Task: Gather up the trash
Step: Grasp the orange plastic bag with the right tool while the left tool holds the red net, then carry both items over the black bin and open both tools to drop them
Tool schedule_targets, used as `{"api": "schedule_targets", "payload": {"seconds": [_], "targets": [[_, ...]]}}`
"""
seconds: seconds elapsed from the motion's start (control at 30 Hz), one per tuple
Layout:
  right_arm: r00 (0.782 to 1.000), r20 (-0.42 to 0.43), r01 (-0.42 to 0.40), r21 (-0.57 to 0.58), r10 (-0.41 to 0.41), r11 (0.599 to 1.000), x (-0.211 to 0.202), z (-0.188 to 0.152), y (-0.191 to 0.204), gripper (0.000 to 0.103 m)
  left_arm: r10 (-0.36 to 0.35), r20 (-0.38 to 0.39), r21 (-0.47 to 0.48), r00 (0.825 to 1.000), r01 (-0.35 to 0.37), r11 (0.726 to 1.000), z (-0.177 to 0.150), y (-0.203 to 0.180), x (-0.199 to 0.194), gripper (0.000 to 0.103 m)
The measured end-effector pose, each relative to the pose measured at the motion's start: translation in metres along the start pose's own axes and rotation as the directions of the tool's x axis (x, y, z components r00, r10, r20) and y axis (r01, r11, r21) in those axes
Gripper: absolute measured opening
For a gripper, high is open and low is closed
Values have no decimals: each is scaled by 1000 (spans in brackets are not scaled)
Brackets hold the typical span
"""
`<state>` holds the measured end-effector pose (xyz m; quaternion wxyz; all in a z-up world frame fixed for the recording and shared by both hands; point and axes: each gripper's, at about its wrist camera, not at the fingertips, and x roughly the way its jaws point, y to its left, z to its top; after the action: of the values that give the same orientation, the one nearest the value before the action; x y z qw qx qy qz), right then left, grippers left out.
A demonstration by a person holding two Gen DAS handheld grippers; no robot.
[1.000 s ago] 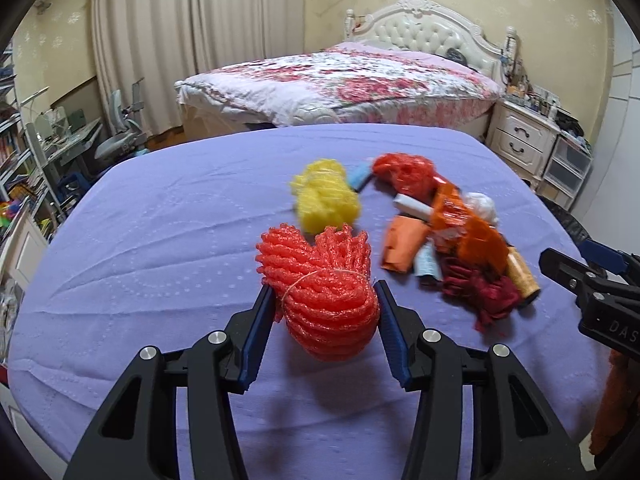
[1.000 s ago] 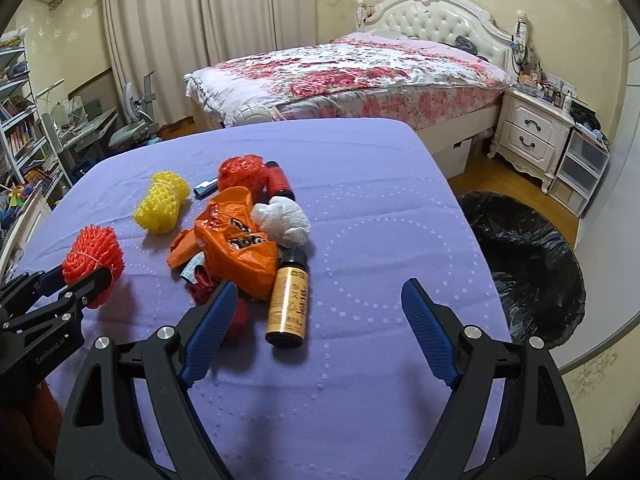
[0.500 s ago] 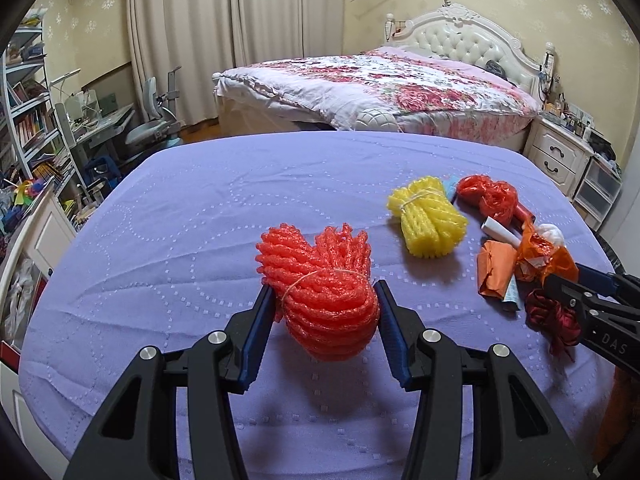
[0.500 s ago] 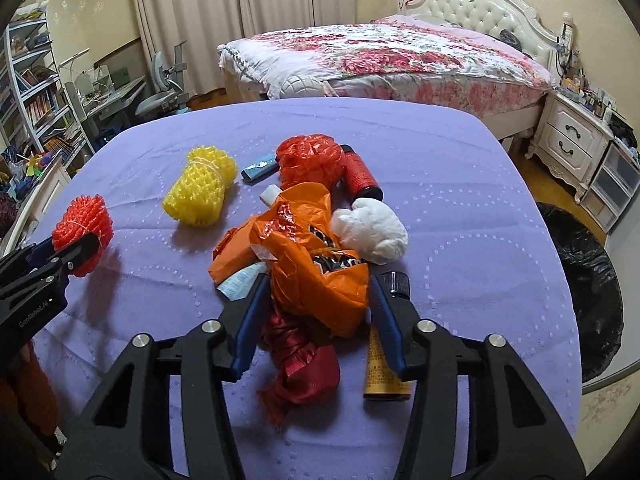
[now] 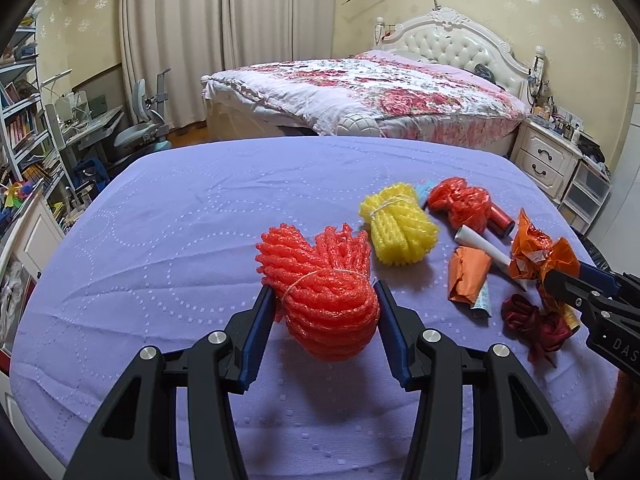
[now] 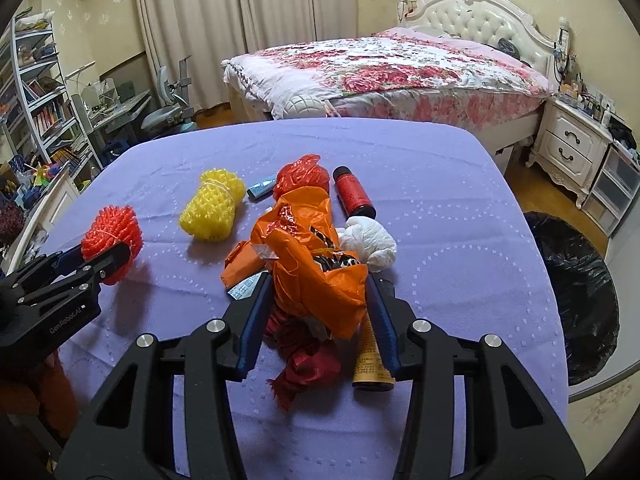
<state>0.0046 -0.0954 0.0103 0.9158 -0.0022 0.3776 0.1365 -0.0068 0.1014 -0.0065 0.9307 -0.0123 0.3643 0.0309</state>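
Left gripper: jaws clamped on a bundle of red foam fruit netting tied with string, held just above the purple quilted tablecloth. Right gripper: jaws have just been closing and now pinch a crumpled orange plastic bag over the litter pile. A yellow foam net bundle lies between the two; a black-lined waste bin stands off the table's right edge.

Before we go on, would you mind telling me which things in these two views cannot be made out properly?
- Yellow bottle: right wrist view, upper part hidden under the orange bag and a finger.
- Bin bag: right wrist view, contents too dark; cut off by the table edge.
- Blue item: both views, half hidden behind the red net, too small to identify.
- Nightstand clutter: too small.
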Motion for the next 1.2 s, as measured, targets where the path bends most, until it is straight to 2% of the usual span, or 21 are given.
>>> {"api": "schedule_targets", "payload": {"seconds": [0.2, 0.43, 0.63, 0.9, 1.2], "targets": [[1000, -5, 15, 22, -15, 1000, -4, -8, -13, 46, -9, 2, 8, 1000, 9, 1000, 0, -6, -3, 50], [999, 29, 43, 86, -45, 995, -22, -6, -39, 46, -34, 12, 22, 999, 34, 999, 3, -19, -4, 50], [994, 74, 75, 94, -82, 993, -37, 1, -50, 46, -76, 45, 38, 996, 74, 997, 11, -39, -13, 50], [975, 114, 174, 144, -192, 974, -54, 2, -93, 46, -164, 86, 109, 983, 154, 982, 30, -90, -16, 50], [930, 132, 306, 238, -343, 922, -63, -4, -158, 46, -277, 98, 192, 956, 255, 948, 50, -163, -5, 50]]}}
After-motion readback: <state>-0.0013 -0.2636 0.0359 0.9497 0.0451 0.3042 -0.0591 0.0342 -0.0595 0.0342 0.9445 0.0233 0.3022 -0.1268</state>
